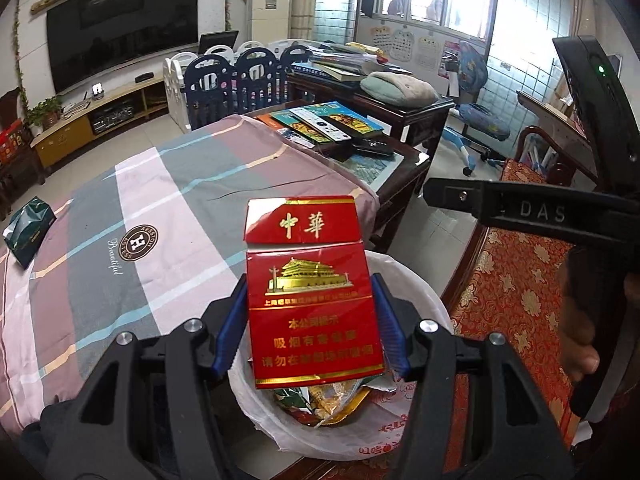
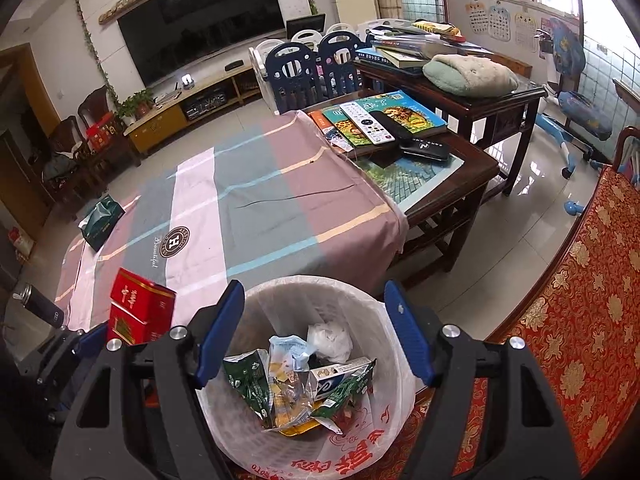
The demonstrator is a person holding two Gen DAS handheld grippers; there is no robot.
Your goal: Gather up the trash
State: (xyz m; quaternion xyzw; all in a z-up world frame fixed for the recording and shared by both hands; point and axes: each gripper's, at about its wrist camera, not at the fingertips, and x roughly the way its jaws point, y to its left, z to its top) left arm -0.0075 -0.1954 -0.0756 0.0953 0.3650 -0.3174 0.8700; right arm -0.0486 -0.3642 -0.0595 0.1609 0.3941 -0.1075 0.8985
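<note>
The table [image 2: 256, 200], draped in a striped cloth [image 2: 280, 184], was the largest item noted. A white-lined waste bin [image 2: 384, 320] stood just beside the table's near edge, at the corner nearest the red patterned seat [image 2: 580, 320]. The bin held wrappers [image 2: 248, 380], a small carton [image 2: 340, 372] and crumpled white paper [image 2: 330, 340]. A green tissue pack [image 2: 102, 220] lay on the table's far left edge, well apart from the bin.

The right gripper [image 2: 316, 332] hung above the bin with its jaws spread wide; nothing was between its blue pads [image 2: 218, 336].

The left gripper [image 1: 310, 328] was positioned above the near rim of the bin, beside the table. A red cigarette pack [image 1: 314, 304], its lid flipped open, stood upright between the left gripper's blue pads [image 1: 230, 328]. The jaws were partly open. The left pad touched the pack's edge; a narrow gap showed at the right pad, so a firm grip could not be confirmed.
</note>
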